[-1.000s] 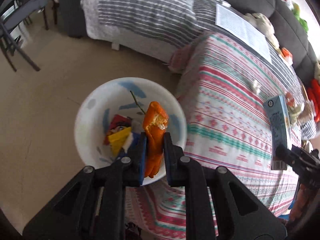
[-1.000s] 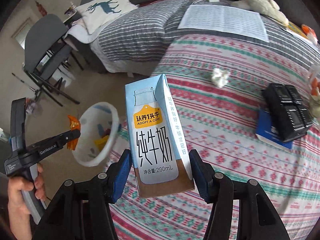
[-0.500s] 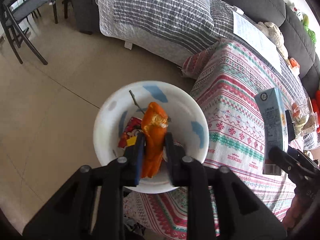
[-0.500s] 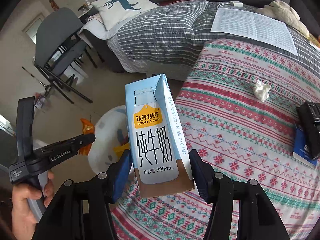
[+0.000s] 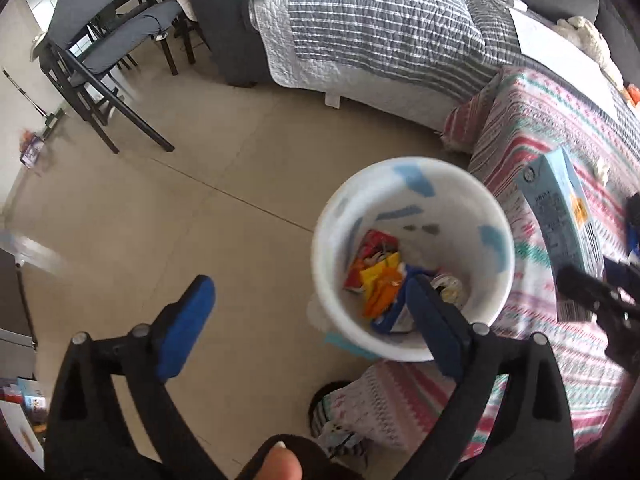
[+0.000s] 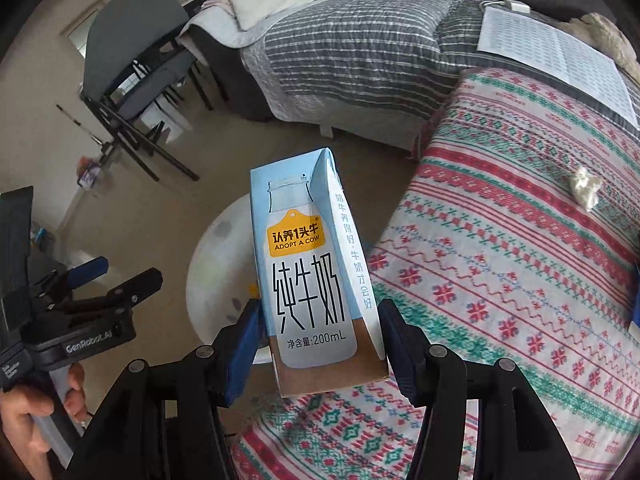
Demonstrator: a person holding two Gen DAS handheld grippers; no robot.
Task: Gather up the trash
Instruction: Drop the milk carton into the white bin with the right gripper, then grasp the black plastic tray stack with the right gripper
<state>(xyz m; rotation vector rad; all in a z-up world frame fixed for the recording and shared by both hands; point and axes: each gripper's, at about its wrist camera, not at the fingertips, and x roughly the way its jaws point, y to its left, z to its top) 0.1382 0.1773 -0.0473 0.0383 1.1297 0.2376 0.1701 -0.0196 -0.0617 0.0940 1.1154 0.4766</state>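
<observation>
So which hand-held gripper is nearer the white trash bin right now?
Left. The left hand-held gripper hangs open at the white trash bin rim; the right hand-held gripper holds the milk carton beside it.

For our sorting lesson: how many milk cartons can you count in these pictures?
1: the milk carton is held upright in the right gripper, beside the white bin. Others may be hidden among the wrappers inside.

The bin [image 5: 412, 256] stands on the floor [image 5: 200, 200] beside the bed [image 6: 520, 240], wrappers [image 5: 376, 276] inside it. The carton [image 6: 316, 280] sits between bin and bed. A tissue [image 6: 585, 189] and a sheet [image 6: 552, 56] lie on the bed; a chair [image 6: 132, 60] stands beyond the bin.
</observation>
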